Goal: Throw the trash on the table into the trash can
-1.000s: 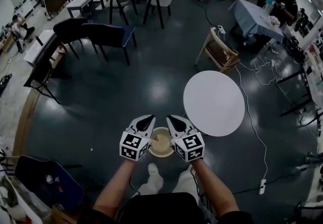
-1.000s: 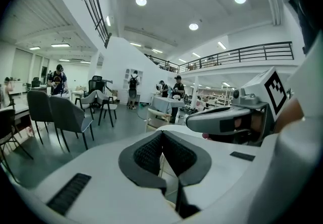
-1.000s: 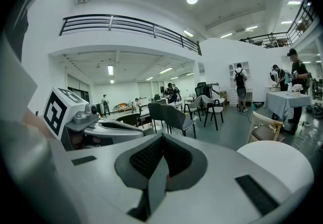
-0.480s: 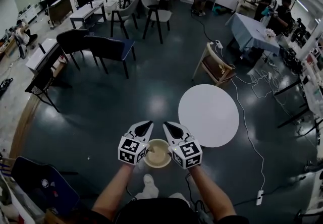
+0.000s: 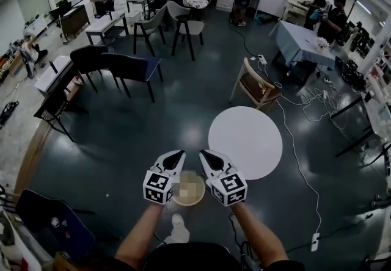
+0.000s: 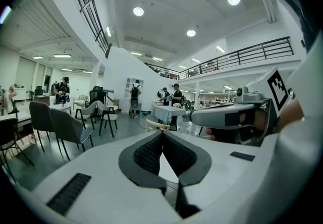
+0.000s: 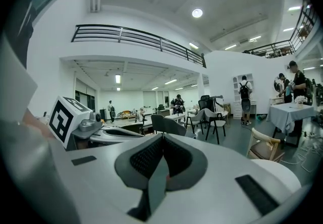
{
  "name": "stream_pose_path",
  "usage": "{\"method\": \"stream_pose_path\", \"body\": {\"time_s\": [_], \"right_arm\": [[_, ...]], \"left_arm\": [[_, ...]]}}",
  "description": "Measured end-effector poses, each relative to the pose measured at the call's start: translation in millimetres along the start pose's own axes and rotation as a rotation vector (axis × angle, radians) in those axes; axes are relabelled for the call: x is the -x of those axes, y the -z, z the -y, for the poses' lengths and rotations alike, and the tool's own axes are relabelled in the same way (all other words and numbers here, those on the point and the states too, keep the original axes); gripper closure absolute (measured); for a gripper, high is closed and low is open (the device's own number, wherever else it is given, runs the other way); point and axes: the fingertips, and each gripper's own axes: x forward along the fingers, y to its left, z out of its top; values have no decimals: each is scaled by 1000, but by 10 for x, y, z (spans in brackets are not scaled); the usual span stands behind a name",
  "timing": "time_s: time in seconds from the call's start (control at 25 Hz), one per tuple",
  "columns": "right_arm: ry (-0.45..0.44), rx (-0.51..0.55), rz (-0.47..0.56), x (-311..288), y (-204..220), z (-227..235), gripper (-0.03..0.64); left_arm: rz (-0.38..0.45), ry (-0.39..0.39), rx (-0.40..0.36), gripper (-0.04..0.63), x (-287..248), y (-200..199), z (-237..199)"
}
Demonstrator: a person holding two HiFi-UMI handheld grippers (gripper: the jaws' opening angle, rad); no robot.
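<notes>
Down on the dark floor, close to the person's shoe [image 5: 177, 222], sits the beige trash can [image 5: 185, 202], and from the head view the two tools flank it, marker cubes on either side of its rim, tips pointing away from the person. Left tool [image 5: 179, 155]: clenched, dark pads pressed tip to tip, nothing between them. Right tool [image 5: 204, 154]: same story, jaws closed on each other and empty. What lies inside the can can't be made out. Just right of the right tool, the round white surface [image 5: 245, 138] stands near the can but apart from it. Beyond it there's a wooden chair [image 5: 256, 86], and a white cable [image 5: 297, 154] runs over the floor to a power strip [image 5: 316, 241].
</notes>
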Motion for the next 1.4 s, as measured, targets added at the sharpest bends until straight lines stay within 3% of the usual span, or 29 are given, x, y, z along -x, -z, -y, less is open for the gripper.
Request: {"method": "stream_pose_path", "body": {"time_s": [0.2, 1.4], "right_arm": [[-1, 6, 19, 394, -112, -9, 598], [-88, 63, 137, 2843, -154, -679, 598]], "left_arm": [[25, 9, -24, 580, 141, -184, 427], [115, -56, -125, 580, 1345, -304, 2746]]}}
